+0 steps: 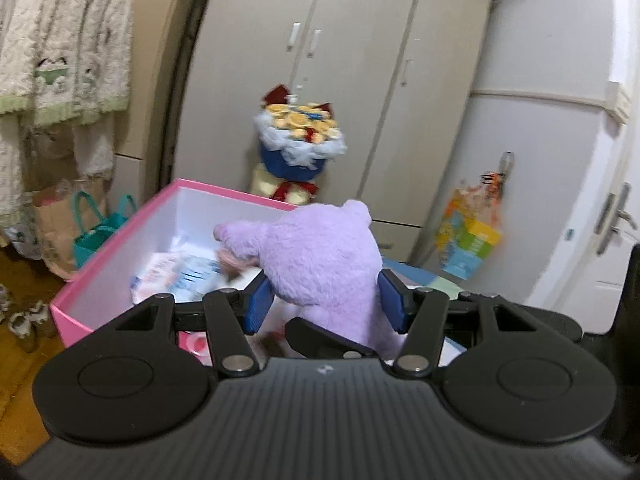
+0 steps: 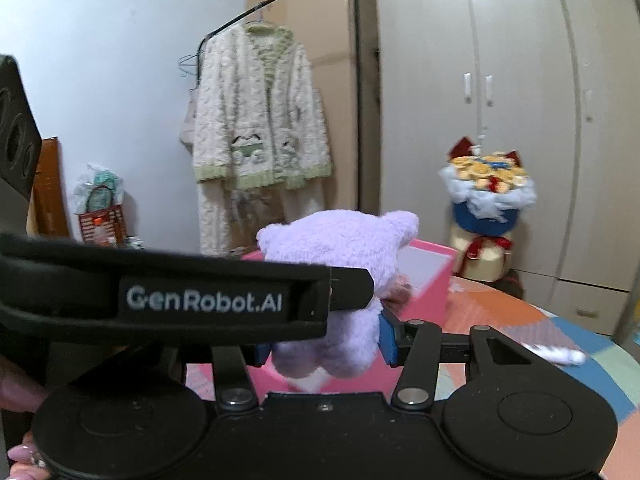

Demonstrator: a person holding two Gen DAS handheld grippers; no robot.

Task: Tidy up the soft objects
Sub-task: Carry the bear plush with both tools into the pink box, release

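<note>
We hold the plush (image 1: 320,256) pinched in both tools, left tool (image 1: 326,304) and right tool (image 2: 326,340), above the pink box (image 1: 120,264); next, lower it inside and release.

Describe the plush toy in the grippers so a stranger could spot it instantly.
Start at the tall beige wardrobe, then drop to the pink box with white inside walls in front of it. At the box, pinched between blue gripper pads, is the plush toy: the only fluffy lilac thing, with rounded ears, unlike the flat packets in the box.
</note>
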